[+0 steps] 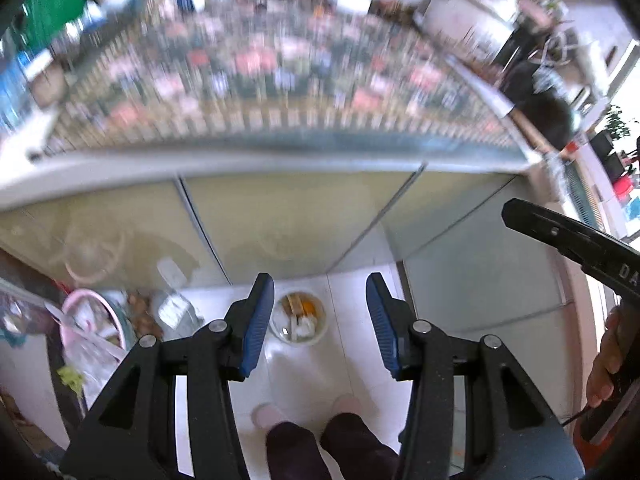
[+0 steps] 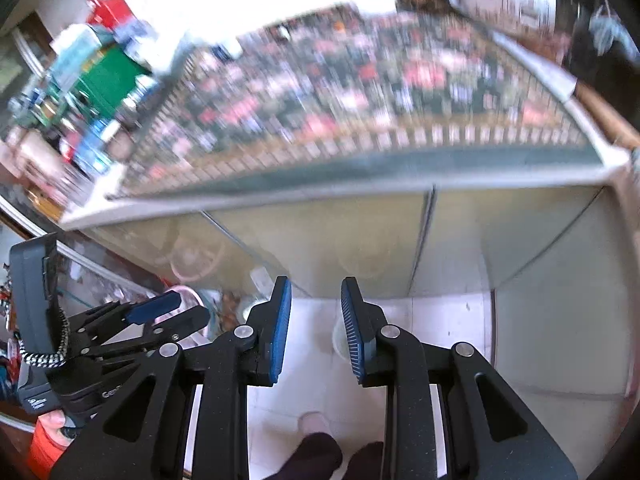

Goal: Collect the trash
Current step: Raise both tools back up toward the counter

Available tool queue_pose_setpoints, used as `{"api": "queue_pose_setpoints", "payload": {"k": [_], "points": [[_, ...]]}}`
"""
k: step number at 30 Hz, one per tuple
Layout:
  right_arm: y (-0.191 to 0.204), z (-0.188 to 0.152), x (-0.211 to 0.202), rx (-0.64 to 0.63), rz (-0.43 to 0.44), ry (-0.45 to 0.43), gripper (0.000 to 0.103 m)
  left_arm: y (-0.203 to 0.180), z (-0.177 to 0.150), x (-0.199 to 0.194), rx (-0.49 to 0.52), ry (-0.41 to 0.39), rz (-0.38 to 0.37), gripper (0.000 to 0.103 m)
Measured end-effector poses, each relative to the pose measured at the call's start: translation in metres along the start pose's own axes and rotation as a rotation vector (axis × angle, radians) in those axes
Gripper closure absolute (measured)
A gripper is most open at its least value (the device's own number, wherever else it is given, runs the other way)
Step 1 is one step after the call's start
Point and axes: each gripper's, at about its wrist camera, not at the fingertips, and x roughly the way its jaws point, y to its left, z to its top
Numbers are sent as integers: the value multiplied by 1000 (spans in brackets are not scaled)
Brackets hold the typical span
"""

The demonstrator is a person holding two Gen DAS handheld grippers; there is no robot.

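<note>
The bowl of scraps (image 1: 298, 317) stands on the white floor at 12 o'clock between the left gripper (image 1: 320, 320) fingers, wide open and empty, so it seems nearer than the right gripper (image 2: 316, 330), half open, empty.

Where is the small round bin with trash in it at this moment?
In the left wrist view the bin stands on the white floor between the open left gripper's fingers, before the cabinet and just ahead of the person's slippers.
</note>
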Motion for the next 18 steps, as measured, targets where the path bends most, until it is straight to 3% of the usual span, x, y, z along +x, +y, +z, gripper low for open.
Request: {"api": "queue_pose_setpoints", "payload": {"k": [7, 15, 17, 18], "points": [[49, 26, -79, -57, -21, -156, 68, -4, 31, -104, 62, -154, 21, 55], [75, 40, -141, -63, -106, -364, 34, 3, 58, -172, 73, -330, 26, 26], [76, 43, -152, -68, -125, -406, 28, 5, 67, -180, 67, -362, 27, 14], [75, 46, -157, -63, -137, -430, 24, 6, 71, -183, 64, -378, 29, 14]]}}
